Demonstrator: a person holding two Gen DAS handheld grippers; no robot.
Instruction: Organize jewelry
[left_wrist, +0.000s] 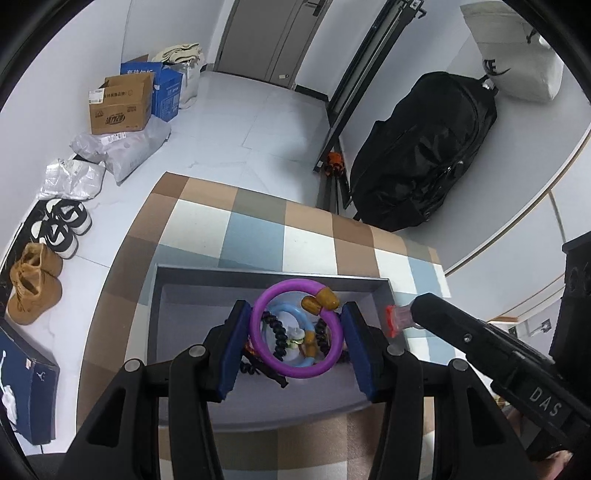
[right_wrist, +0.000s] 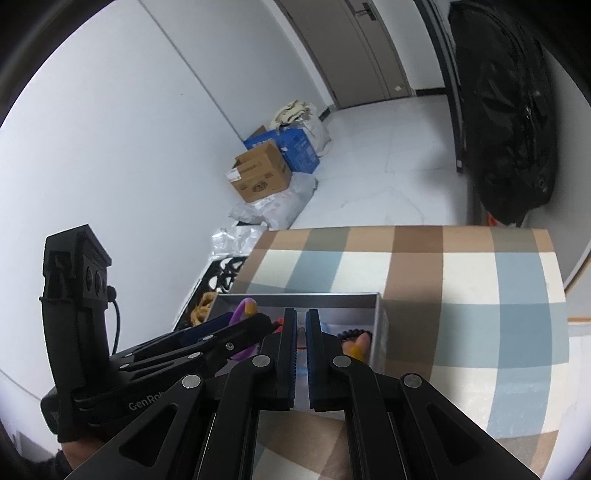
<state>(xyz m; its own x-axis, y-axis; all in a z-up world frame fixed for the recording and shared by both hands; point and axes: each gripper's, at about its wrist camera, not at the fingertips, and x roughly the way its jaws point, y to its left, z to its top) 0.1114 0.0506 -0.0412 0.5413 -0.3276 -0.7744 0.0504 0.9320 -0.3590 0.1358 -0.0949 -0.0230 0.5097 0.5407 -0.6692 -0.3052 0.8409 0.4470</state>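
A shallow, rectangular grey tray (left_wrist: 207, 275) with low straight walls sits on a table covered by a matte checked cloth (left_wrist: 258, 225) in tan, white, pale blue and grey squares. Inside the tray lies a tangle of jewelry: a smooth light-blue ring (left_wrist: 284, 314), a coiled black beaded strand (left_wrist: 277, 334) and amber-coloured pieces.

The left gripper (left_wrist: 295, 336), with flat blue rubbery pads on black angular arms, is clamped on a thick, glossy purple bangle (left_wrist: 258, 332), a round hoop capped by two rounded mustard-yellow ends (left_wrist: 321, 300). The bangle is held over the tray's middle, both pads pressing its outer sides.

The right gripper (right_wrist: 301, 325) is pinched nearly closed on a small translucent pinkish piece with a red-orange end (left_wrist: 397, 319), just above the tray's right wall; what exactly this piece is cannot be told from these views.

On the pale tiled floor beyond are cardboard boxes (left_wrist: 122, 103) and a shiny black bag (left_wrist: 424, 155).
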